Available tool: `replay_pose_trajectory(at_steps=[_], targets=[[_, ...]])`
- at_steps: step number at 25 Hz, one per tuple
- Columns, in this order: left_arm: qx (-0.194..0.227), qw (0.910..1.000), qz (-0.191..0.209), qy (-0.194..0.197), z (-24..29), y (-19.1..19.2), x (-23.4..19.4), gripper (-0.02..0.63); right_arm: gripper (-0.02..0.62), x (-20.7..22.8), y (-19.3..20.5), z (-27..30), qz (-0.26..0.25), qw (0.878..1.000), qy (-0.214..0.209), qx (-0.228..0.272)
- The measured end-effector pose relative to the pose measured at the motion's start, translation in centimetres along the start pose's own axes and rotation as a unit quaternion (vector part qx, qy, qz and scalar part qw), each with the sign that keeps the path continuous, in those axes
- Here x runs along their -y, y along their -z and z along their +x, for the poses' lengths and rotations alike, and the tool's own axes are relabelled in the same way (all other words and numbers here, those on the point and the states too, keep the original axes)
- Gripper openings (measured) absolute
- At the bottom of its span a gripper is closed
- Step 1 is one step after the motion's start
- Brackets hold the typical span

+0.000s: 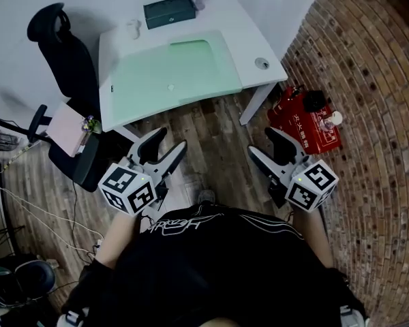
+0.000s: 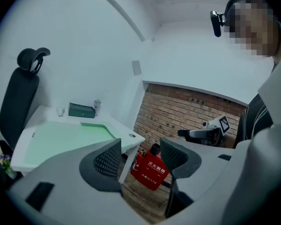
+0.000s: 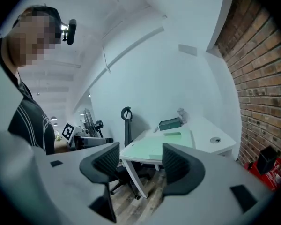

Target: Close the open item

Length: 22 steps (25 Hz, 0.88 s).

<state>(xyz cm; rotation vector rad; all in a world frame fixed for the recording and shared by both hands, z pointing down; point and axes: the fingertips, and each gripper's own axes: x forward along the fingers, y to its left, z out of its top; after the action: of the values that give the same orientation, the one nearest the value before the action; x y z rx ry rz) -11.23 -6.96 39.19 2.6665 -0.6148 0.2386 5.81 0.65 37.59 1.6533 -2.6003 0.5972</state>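
Left claw (image 1: 169,140) and right claw (image 1: 261,142) gape empty; green box (image 1: 169,11) lies ahead at far edge of tabletop (image 1: 252,39), so I'd lead left.

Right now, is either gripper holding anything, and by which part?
Nothing is held: the left gripper and the right gripper are both open and empty.

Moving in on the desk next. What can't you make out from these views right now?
Dark green rectangular box at the white desk's back edge: too small in all three views to tell whether it is open or shut.
Small white object on the pale green desk mat: head view, too small to identify.
Red case beside the brick wall: head view, items on top too small to name.
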Motion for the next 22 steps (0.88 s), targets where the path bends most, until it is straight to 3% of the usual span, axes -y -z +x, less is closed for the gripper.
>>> replay_pose_trajectory(at_steps=[10, 22], targets=[[-0.018, 0.9994, -0.007, -0.029, 4.1, -1.1, -7.1, 0.261, 0.276, 5.9, 0.0, 6.0, 0.005, 0.999, 0.040, -0.031], [-0.027, 0.9960, -0.038, -0.076, 8.3, -1.1, -13.2, 0.259, 0.278, 13.5, 0.6, 14.9, -0.028, 0.995, 0.061, -0.076]])
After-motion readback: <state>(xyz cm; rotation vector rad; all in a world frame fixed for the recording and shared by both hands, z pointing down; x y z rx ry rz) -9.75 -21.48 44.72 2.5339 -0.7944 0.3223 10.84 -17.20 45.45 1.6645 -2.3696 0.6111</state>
